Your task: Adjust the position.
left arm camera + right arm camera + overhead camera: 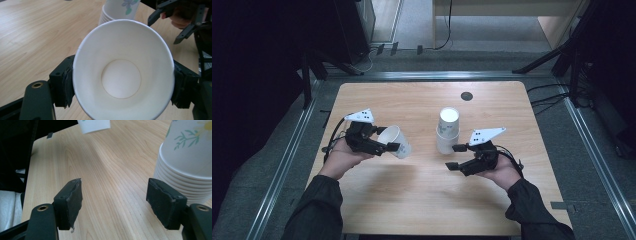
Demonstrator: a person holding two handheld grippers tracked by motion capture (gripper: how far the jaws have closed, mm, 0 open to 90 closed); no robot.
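Note:
My left gripper [388,143] is shut on a single white paper cup [395,141], tipped on its side above the table's left half. In the left gripper view the cup [122,72] faces the camera mouth-first, squeezed between both pads. A stack of upside-down paper cups [447,131] with a floral print stands near the table's middle; the stack [186,162] rises at the right of the right gripper view. My right gripper [454,156] hovers just in front of the stack, open, with bare wood between its pads [71,202].
The wooden table [427,200] has a small dark round cap [467,96] near its far edge. Dark stands and cables line the floor around it. Metal rails [287,165] run along both sides.

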